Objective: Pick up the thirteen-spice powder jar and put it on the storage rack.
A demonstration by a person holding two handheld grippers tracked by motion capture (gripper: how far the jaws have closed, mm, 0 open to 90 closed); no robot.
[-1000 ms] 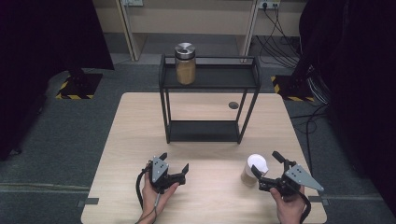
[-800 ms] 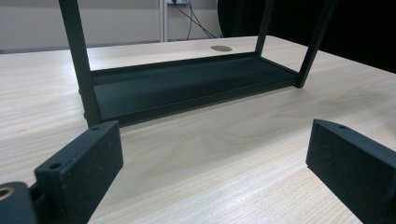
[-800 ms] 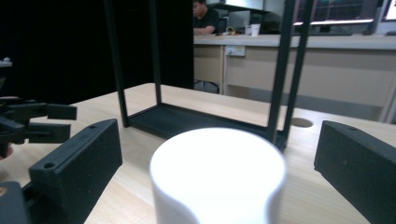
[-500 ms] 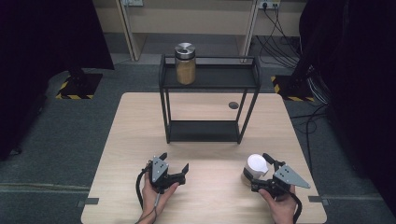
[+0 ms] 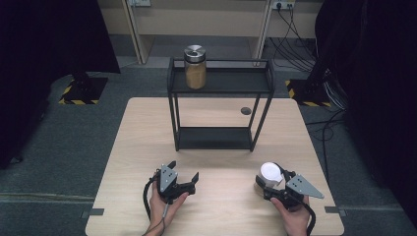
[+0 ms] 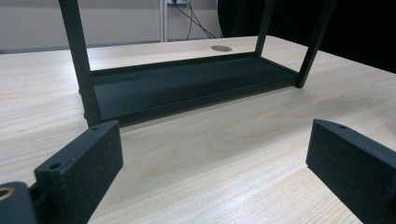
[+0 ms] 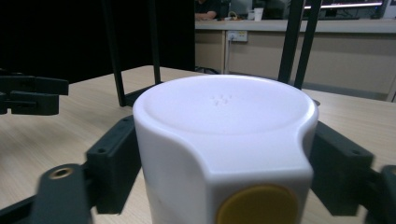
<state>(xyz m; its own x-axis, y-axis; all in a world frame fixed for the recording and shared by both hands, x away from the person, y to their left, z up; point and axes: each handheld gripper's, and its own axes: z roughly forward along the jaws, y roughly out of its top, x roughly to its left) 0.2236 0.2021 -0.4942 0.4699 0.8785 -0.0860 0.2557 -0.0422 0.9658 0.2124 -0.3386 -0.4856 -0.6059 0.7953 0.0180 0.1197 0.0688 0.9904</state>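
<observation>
Right tool (image 5: 268, 184) jaws, just closing, clamped white plastic lidded container (image 7: 224, 140); squarer, level grip advised before lifting. Left tool (image 5: 184, 177) jaws apart, empty, on wooden bench (image 5: 221, 211).

- My left gripper (image 5: 184, 179) has a matte black body, a grey three-cornered plate on top, and a black cable looping off behind.
- Its jaws are blocky black slabs, speckled, each with a small screw hole.
- My right gripper (image 5: 273, 184) matches: black frame, grey plate, trailing black cable.

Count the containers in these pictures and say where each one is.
2: a glass jar on the rack's top shelf, and a white container on the table between the right gripper's jaws.
</observation>
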